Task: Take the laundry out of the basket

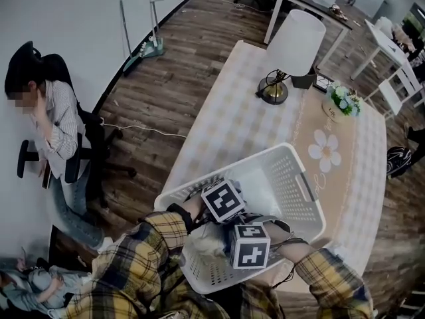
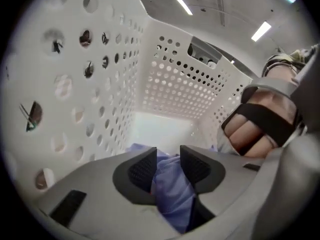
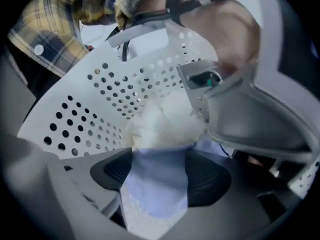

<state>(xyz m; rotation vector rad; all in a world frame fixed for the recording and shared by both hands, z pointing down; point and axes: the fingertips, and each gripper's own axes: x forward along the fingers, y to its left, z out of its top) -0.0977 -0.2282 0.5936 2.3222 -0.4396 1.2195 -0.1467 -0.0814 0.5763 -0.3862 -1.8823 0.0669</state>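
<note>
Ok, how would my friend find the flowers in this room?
Look at the long table with the checked cloth. Beyond the white laundry basket, beside the big white lamp, sits a small pot of flowers. It alone has green leaves, unlike the flat daisy printed nearby.

White basket (image 1: 295, 173), dotted with holes. Pale blue cloth (image 2: 172, 196); fluffy white laundry (image 3: 165, 118). Yellow-and-dark plaid sleeves (image 1: 158, 236). Faint cream checks across the surface (image 1: 232, 111); tan runner (image 1: 320, 119) with white daisy (image 1: 325, 150).
</note>
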